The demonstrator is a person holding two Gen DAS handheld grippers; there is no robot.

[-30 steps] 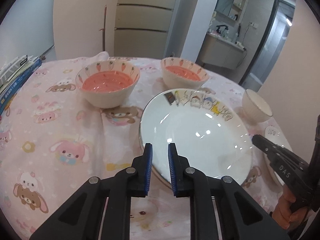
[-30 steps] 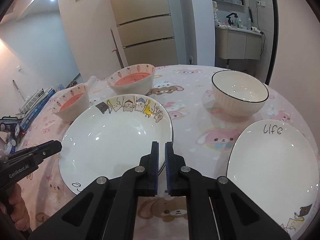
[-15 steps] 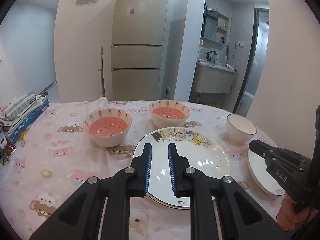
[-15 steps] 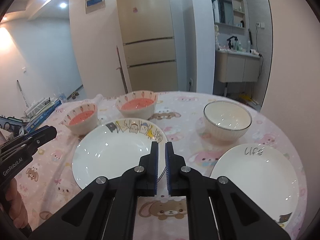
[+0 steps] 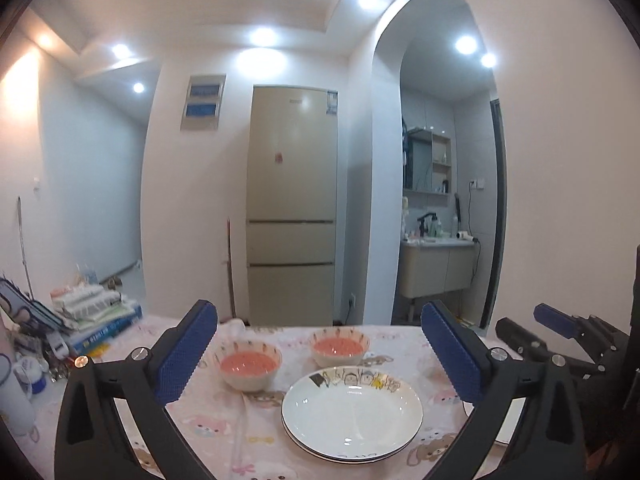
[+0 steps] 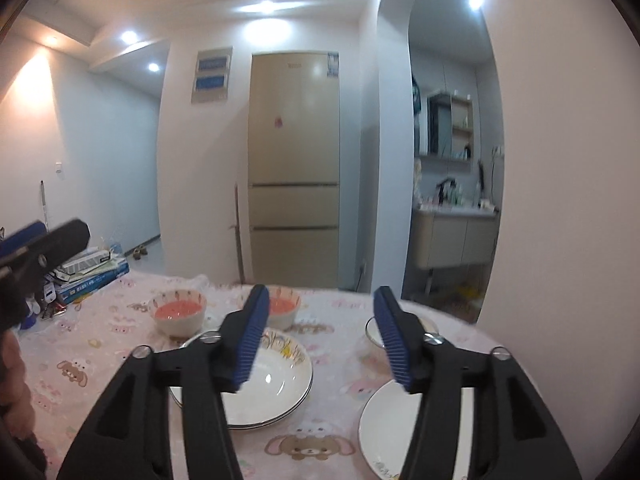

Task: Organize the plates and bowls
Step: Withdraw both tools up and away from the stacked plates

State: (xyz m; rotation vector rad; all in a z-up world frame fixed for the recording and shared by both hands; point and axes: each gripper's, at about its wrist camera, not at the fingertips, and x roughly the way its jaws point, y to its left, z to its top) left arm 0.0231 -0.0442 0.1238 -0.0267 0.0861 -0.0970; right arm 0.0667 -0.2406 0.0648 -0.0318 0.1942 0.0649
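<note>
The left gripper [image 5: 320, 356] stood spread as wide as it went, its jaws having just been opening, with nothing between the blue pads [image 5: 186, 354] but air. The right gripper [image 6: 318, 340] was also released, its jaws having just been opening to a moderate gap, and it too held and touched nothing. Both hung above the table, clear of the crockery.

Taking the stacked cartoon plate [image 5: 352, 412] as the landmark (it sat on a second plate, rims nested): its near edge lay toward the grippers, with bare pink tablecloth [image 5: 208, 432] open on its left side. Beyond it and to the left stood one pink-filled bowl [image 5: 251, 365]; directly beyond it stood the other pink-filled bowl [image 5: 339, 347], the two apart from each other and from the plate. To the right of the landmark, seen from the right wrist, lay a single white plate [image 6: 384, 428] near the table's edge, and beyond that a white bowl [image 6: 374, 330], mostly hidden behind a finger. Far left of the landmark, a pile of books [image 5: 100, 320] crowded the table edge. Well behind everything stood a beige fridge [image 5: 292, 200].
</note>
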